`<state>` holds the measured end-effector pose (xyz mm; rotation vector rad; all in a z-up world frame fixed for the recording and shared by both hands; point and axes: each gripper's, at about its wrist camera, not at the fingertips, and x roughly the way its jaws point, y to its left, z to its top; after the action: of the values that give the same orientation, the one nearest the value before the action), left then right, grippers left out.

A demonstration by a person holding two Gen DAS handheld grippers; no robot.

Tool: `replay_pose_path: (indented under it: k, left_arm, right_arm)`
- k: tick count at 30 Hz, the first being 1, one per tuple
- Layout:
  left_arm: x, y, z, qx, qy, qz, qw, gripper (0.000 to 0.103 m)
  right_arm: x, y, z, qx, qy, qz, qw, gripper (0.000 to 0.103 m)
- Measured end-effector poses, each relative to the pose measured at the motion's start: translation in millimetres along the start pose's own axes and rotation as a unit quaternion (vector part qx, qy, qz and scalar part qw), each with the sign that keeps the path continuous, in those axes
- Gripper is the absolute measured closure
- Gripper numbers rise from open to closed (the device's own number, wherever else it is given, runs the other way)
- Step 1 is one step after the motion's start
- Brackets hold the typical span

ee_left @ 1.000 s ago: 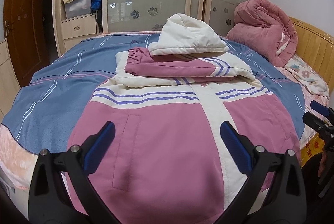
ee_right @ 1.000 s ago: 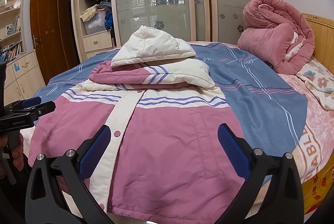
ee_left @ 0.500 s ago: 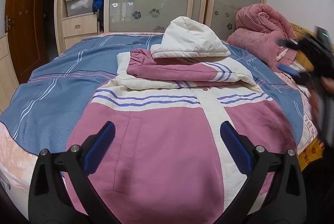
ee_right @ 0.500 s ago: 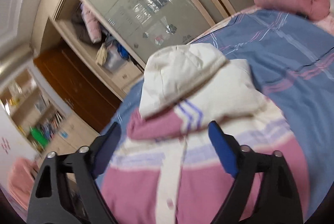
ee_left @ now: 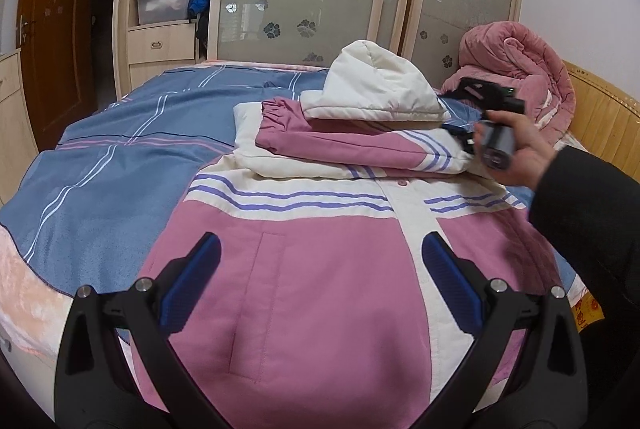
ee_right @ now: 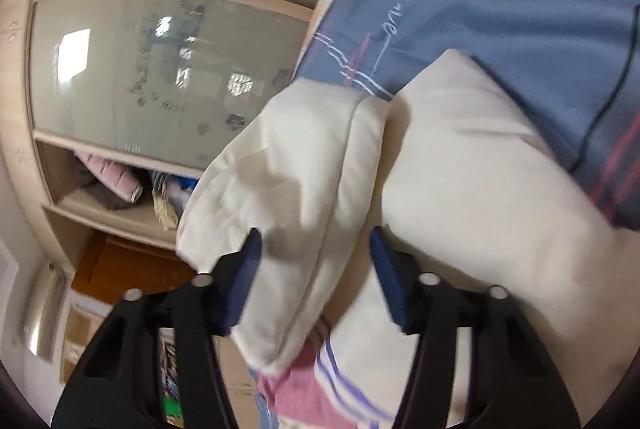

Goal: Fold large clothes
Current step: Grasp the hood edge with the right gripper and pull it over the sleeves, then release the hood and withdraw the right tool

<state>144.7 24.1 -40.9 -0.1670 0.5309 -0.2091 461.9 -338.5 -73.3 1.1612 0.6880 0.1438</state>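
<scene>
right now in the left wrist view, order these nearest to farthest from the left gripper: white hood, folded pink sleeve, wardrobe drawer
From the left gripper:
1. Folded pink sleeve, lying across the jacket's chest.
2. White hood, just behind the sleeve.
3. Wardrobe drawer, beyond the bed, upper left.

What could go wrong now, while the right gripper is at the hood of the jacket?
1. The right gripper is closing with a thick fold of the hood between its jaws; the pads may catch only the outer layer, which could slip out.
2. The sleeves lie folded just under the hood; pulling the hood may drag them out of place.
3. The left gripper hangs open over the jacket and pins nothing, so the whole jacket may slide on the bedspread.
</scene>
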Motion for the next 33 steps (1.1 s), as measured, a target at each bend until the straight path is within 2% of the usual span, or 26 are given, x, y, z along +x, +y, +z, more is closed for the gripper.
replay_pose_path:
  k: [1,2,3,4,6,10,13,17,19,24,27,29,32,33]
  left_arm:
    - [-0.2,0.0,0.1,0.001,0.001,-0.001,1.0,0.002]
    - [-0.5,0.3,0.1,0.001,0.002,-0.003,1.0,0.002]
    - [-1.0,0.8,0.2,0.001,0.001,-0.003,1.0,0.002]
    - [-1.3,1.7,0.1,0.001,0.0,-0.002,1.0,0.002]
    - [-1.1,3.7,0.2,0.0,0.002,0.0,1.0,0.002]
    - [-1.3,8.1,1.3,-0.012,0.001,-0.001,0.9999,0.002]
    - [-2.2,4.8,1.6,-0.01,0.0,-0.005,0.9999,0.002]
    - [-4.4,0.0,0.4,0.0,-0.001,-0.008,1.0,0.002]
    - [-4.9,-0.4,-0.1,0.0,0.0,-0.008,1.0,0.002]
    - [-4.8,-1.9,-0.1,0.003,0.001,-0.01,0.9999,0.002]
    - [-3.9,-3.8,-0.8,0.008,0.005,-0.011,0.9999,0.002]
    - [-3.6,-4.2,-0.7,0.01,0.004,-0.011,0.9999,0.002]
    - [-3.2,-4.5,-0.9,0.008,0.004,-0.012,0.9999,0.002]
    - [-2.9,-4.4,-0.8,0.007,0.005,-0.013,0.9999,0.002]
  right_arm:
    - [6.0,-1.8,2.0,0.012,-0.003,-0.001,1.0,0.051]
    - [9.8,-2.2,3.5,0.016,-0.006,-0.006,1.0,0.058]
    - [10.7,-2.5,4.5,0.016,-0.013,-0.012,1.0,0.074]
    - [8.8,-0.9,2.2,0.017,-0.026,-0.015,0.999,0.084]
    - [2.5,7.2,-6.6,0.011,-0.039,0.004,0.999,0.092]
    - [-18.2,31.1,-47.1,-0.011,-0.036,0.045,0.998,0.093]
    - [-38.4,35.9,-82.4,-0.017,-0.028,0.048,0.998,0.094]
    - [-61.3,25.4,-119.1,-0.04,-0.032,0.016,0.999,0.094]
    - [-66.1,11.1,-134.0,-0.055,-0.027,-0.014,0.998,0.094]
    - [-71.8,-30.5,-139.7,-0.063,-0.008,-0.08,0.995,0.094]
    - [-75.6,-32.5,-135.8,-0.095,-0.011,-0.1,0.99,0.094]
    - [-74.4,-23.4,-132.8,-0.143,-0.004,-0.103,0.984,0.094]
    - [-79.5,-15.5,-126.6,-0.153,0.006,-0.085,0.985,0.091]
    - [-82.3,-13.4,-127.0,-0.152,0.007,-0.082,0.985,0.082]
